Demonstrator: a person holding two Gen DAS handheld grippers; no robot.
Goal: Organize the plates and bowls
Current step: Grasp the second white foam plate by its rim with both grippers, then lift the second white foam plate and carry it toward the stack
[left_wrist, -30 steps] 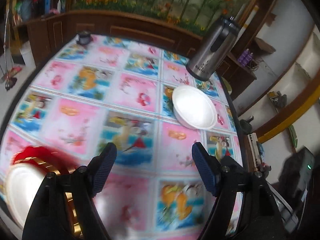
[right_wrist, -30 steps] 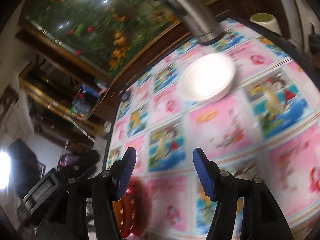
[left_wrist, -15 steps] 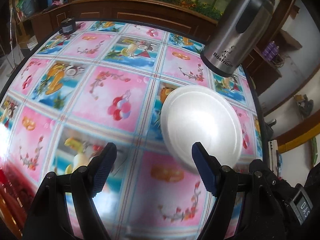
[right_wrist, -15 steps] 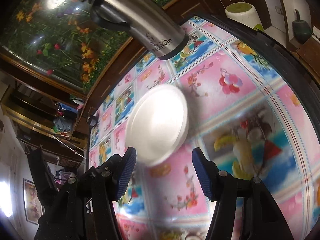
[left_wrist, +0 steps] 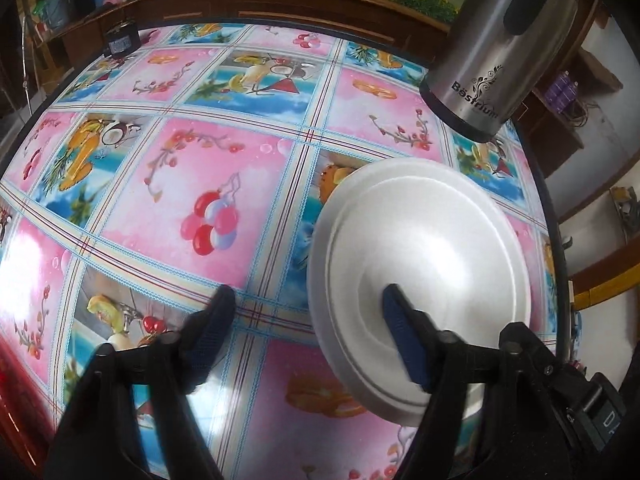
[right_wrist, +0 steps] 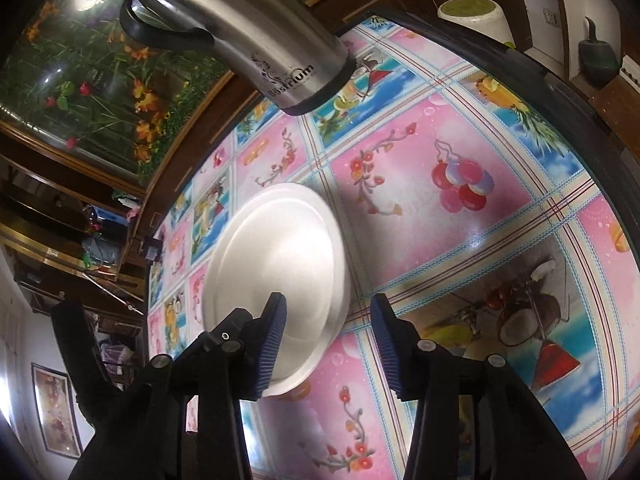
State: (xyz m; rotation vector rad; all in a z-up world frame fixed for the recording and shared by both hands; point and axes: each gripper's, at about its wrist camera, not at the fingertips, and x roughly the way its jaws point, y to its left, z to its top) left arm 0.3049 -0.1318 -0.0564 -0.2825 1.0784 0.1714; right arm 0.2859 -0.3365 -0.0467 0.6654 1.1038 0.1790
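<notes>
Plate (left_wrist: pixel 432 248): white foam, light, brittle. Your left gripper (left_wrist: pixel 308 320) and right gripper (right_wrist: pixel 326 324) jaws closing, rim between; pinch gently at 6 o'clock.

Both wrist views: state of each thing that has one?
White plate: upright, flat on the tablecloth, empty.
Steel flask: standing upright beyond the plate.
Left gripper: closing, straddling the plate's rim, not clamped.
Right gripper: closing, straddling the rim too, not clamped.
</notes>
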